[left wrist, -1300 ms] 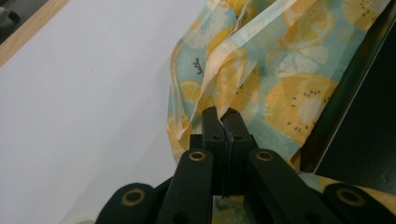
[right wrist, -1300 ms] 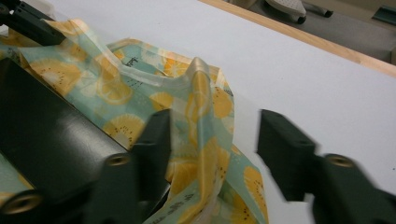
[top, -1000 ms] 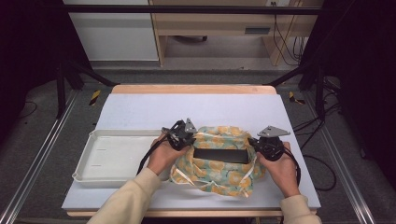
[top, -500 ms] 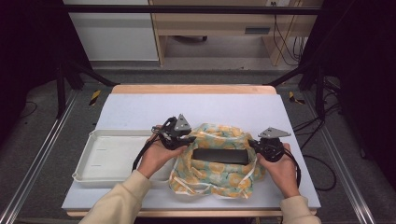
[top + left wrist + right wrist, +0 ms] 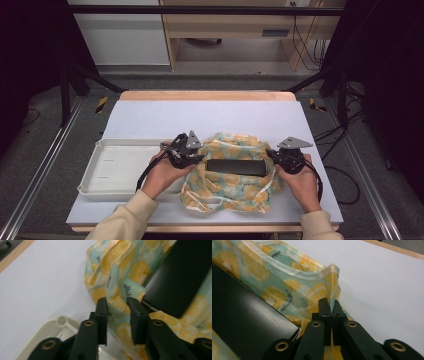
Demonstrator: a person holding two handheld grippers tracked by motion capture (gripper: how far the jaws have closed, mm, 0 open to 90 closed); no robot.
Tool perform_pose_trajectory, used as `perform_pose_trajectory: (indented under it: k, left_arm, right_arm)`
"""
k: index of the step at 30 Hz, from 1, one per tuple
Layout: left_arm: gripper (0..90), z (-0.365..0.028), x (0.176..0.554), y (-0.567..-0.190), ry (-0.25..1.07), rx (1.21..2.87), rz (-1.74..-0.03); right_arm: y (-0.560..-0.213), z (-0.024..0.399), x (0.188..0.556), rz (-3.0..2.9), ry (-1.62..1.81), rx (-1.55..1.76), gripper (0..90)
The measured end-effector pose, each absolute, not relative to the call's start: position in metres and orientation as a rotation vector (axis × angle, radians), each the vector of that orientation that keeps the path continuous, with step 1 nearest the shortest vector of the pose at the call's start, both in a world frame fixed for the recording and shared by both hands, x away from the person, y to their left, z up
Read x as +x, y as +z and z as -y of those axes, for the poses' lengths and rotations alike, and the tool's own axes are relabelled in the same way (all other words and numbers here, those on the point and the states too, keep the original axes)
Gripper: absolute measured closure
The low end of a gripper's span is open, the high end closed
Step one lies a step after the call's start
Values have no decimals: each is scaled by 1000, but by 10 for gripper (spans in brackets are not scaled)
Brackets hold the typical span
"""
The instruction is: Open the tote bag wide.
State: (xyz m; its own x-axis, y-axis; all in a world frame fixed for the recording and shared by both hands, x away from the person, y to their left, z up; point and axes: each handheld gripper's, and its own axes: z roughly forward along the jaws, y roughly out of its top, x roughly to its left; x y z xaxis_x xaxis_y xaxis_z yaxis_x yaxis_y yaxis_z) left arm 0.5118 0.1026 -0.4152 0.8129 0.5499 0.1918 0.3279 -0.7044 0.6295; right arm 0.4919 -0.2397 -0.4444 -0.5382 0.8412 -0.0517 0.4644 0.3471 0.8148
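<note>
Currently the right tool [image 5: 331, 305] pinches the bag [image 5: 235, 172]; the left tool [image 5: 117, 302], narrowly apart and just closing around a fold, may lose it, letting the box [image 5: 236, 166] slide out.

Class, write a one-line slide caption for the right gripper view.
Right gripper pinching the lemon-print bag edge beside a black box.

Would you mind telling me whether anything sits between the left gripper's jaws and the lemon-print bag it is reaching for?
Nothing visible does. The left gripper has its jaws apart with a fold of the lemon-print bag already between them; they have just been closing. The black box lies off to one side.
</note>
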Motion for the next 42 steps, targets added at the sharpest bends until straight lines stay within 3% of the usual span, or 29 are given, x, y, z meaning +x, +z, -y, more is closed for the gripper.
perform_pose_trajectory:
  k: [2,5,25,28,29,30,31,37,42]
  left_arm:
    - [831,-101,517,-419,475,2422,-657]
    - [877,-98,524,-426,476,2447,-676]
    - [892,-85,537,-445,441,2573,-681]
    - [894,-86,536,-444,440,2567,-684]
    - [895,-86,536,-443,445,2568,-679]
    - [895,-86,536,-443,442,2564,-680]
    - [896,-87,536,-442,442,2562,-674]
    - [897,-89,534,-438,439,2550,-668]
    - [897,-89,532,-434,438,2542,-662]
  right_arm:
    - [-446,240,492,-2148,1069,1139,900]
    - [-448,242,492,-2148,1066,1148,900]
    - [-473,250,498,-2257,961,1314,892]
    - [-466,254,495,-2212,995,1327,721]
    - [-457,258,490,-2170,1022,1334,567]
    - [-457,258,490,-2170,1022,1334,567]
    - [-445,261,484,-2123,1037,1327,424]
    - [-408,254,455,-2085,1114,1224,288]
    - [-397,231,441,-2121,1155,1135,351]
